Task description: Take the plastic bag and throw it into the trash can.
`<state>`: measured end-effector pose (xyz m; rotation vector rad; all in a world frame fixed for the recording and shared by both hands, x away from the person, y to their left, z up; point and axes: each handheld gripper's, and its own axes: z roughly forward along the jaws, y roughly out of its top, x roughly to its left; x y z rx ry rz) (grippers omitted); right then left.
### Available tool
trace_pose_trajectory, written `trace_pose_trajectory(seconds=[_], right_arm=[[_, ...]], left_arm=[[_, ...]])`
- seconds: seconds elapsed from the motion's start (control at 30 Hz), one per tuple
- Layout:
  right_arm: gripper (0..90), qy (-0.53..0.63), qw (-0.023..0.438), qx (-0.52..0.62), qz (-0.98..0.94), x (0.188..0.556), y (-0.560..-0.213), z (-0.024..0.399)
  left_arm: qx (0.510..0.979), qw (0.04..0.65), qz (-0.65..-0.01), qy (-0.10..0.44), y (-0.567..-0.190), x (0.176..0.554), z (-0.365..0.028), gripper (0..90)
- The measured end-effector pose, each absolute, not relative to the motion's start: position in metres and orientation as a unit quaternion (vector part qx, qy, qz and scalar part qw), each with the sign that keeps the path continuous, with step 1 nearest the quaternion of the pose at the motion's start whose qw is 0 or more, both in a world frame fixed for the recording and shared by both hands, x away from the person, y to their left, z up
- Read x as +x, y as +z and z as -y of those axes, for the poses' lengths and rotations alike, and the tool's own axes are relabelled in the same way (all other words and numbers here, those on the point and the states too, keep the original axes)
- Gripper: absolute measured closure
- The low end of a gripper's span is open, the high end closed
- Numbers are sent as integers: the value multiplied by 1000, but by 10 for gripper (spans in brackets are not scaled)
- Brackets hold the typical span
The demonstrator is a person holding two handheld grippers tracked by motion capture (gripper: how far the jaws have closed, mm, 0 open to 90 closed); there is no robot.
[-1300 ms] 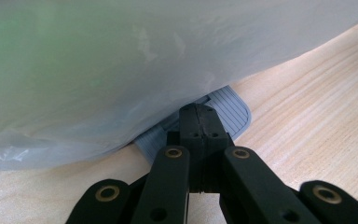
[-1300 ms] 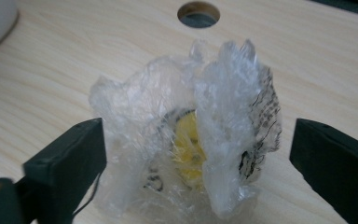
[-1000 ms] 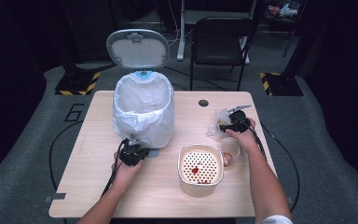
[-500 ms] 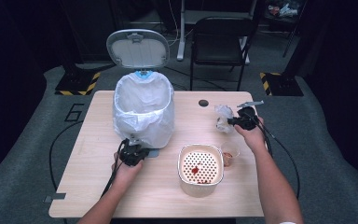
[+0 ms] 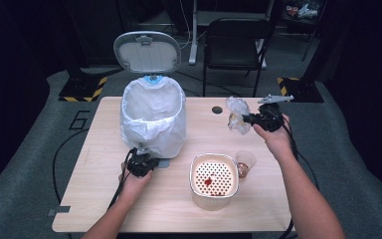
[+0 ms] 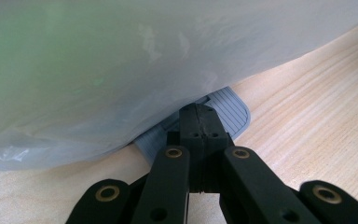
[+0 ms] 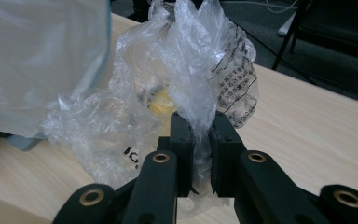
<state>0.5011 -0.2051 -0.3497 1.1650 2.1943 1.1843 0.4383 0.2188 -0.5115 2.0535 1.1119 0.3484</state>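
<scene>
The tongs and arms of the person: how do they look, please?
Both tongs, left and right, have black jaws on black link bars with brass-coloured rivets. A black cable trails from the left; a grey three-cornered plate tops the right. Forearms are bare, no sleeves visible.

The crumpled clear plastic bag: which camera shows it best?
The right gripper view: the crumpled plastic bag appears close up, pinched in the right gripper, with black print and something yellow inside. The high view shows the bag small, lifted above the table. The left gripper view faces the bin's white liner.
</scene>
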Motion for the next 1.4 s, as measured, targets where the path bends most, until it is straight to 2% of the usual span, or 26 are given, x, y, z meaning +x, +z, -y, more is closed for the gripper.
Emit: trace_pose_trajectory(seconds=[0.33,0.6,0.83,0.87,0.97,1.4], right_arm=[[813,461,175,371,-787,474,-294,165],[812,481,161,325,-798,468,-272,124],[812,496,143,300,-802,478,-268,89],[811,498,141,299,-801,480,-267,85],[812,507,133,293,-800,487,-266,70],[808,507,134,263,-810,505,-264,-7]], left_arm=[[806,380,-432,139,-512,439,-218,900],[804,374,-440,139,-511,438,-217,900],[804,375,-441,136,-511,438,-217,900],[814,374,-419,148,-511,440,-219,900],[804,375,-442,131,-512,438,-217,900],[806,374,-438,141,-511,438,-217,900]])
